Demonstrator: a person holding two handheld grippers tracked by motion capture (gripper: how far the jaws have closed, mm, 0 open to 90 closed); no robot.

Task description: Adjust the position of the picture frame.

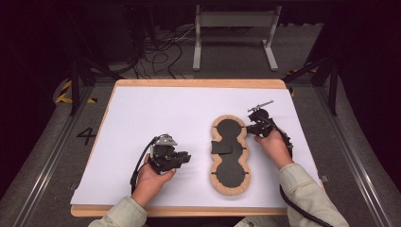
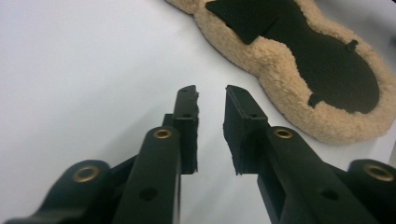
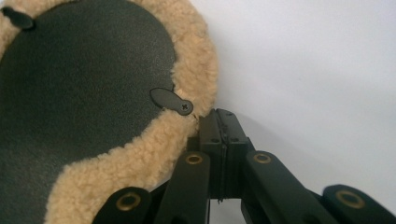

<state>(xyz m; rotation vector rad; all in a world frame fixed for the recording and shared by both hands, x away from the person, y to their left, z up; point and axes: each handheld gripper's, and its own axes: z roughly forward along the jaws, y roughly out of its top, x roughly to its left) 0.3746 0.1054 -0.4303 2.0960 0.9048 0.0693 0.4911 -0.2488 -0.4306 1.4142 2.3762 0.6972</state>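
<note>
while the fleece-edged pad (image 1: 230, 155) lies flat on the white sheet (image 1: 156, 118), right of centre, black side up, the right gripper (image 1: 250, 128) sits at its far right edge with jaws pressed together. in the right gripper view the tips (image 3: 219, 122) meet the wool rim just below a small black tab (image 3: 171, 100); a thin pinch of fleece may be caught between them, but the contact point is too hidden to say. the left gripper (image 1: 185, 157) rests well apart from the pad on its left, jaws parted with nothing between them, pointing toward the pad's near lobe (image 2: 343, 74).

judgement: step in hand looks like taking hold of the pad by its edge. to do it well, bring the left jaws in low and level to the rim, wide enough to clear the pile, and bite fleece plus black backing together, not wool alone. keep the right tips steady as an anchor so the pad does not slide on the sheet.
</note>
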